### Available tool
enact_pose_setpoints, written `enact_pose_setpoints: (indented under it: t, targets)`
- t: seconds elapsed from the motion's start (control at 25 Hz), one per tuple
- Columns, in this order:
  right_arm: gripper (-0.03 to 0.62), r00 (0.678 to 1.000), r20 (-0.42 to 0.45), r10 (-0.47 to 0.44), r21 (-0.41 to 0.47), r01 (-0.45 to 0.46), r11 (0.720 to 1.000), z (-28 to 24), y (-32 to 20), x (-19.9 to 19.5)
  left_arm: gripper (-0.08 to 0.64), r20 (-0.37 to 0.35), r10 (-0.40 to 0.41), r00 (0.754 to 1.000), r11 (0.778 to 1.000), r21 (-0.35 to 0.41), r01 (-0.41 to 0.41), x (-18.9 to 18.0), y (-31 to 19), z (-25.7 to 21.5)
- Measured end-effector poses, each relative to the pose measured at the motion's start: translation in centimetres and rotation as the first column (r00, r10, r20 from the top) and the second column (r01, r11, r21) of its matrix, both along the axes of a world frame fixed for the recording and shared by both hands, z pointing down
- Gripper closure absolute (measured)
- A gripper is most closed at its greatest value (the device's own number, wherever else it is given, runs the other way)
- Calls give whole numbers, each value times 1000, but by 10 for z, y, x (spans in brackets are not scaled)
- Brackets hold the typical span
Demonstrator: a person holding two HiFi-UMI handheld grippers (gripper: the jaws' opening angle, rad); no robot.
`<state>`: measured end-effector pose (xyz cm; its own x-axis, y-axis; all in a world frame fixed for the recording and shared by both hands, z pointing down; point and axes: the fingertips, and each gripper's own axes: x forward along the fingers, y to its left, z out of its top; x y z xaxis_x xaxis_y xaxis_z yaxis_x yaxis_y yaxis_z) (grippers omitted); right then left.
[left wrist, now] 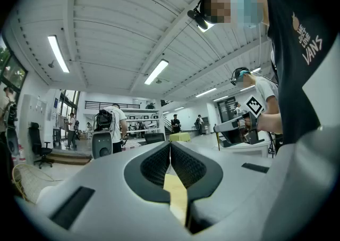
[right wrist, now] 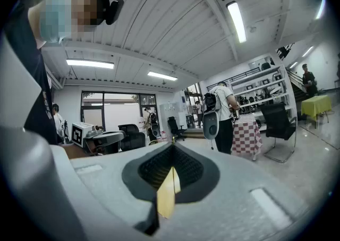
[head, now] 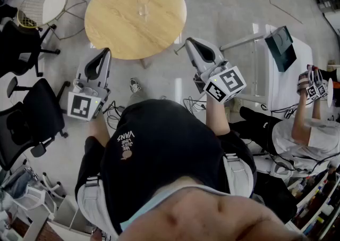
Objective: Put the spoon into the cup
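Note:
A clear glass cup (head: 142,8) stands near the middle of a round wooden table (head: 114,27) on the floor ahead of me. No spoon shows in any view. Both grippers are held up in front of my chest, well short of the table. My left gripper (head: 106,53) is shut, jaws pressed together with nothing between them (left wrist: 170,145). My right gripper (head: 188,42) is also shut and empty (right wrist: 171,148). Both gripper views look across the room rather than at the table.
Black office chairs (head: 29,112) and a wire chair (head: 42,6) stand at the left. At the right another person (head: 305,123) holds grippers beside a white table (head: 276,75). Cables (head: 194,104) lie on the floor. A person with a backpack (right wrist: 223,112) stands by shelves.

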<state>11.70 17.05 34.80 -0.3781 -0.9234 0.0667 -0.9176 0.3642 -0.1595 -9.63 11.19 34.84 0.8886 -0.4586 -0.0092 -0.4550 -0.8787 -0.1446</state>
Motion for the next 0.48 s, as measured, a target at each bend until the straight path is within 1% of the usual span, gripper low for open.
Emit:
enact_pose_setpoints:
  t: [0.08,0.2,0.24,0.36,0.48]
  targets:
    - [595,1000,-2,-2,2,2,1000,1,-2,1,558,-10,-7,1000,1000,-29,7,3,0,-2]
    - [595,1000,2,-7,0,7,1000,3,-6,1,558,-41,21,999,1000,7,-21,4,-1,-3]
    - [595,1000,8,-12,-2,12,1000,4,-8,1,558,-39,20,999,1000,3,-20,4,-2,-1]
    - [594,999,34,-36,-12,36,999,5,-14,-1,558,-11,-25,1000,997,-67,25,5,-8,4]
    - [594,998,43,-37,-19,38,999,6,-24,-3,558,-14,-31,999,996,-84,29,3,-17,6]
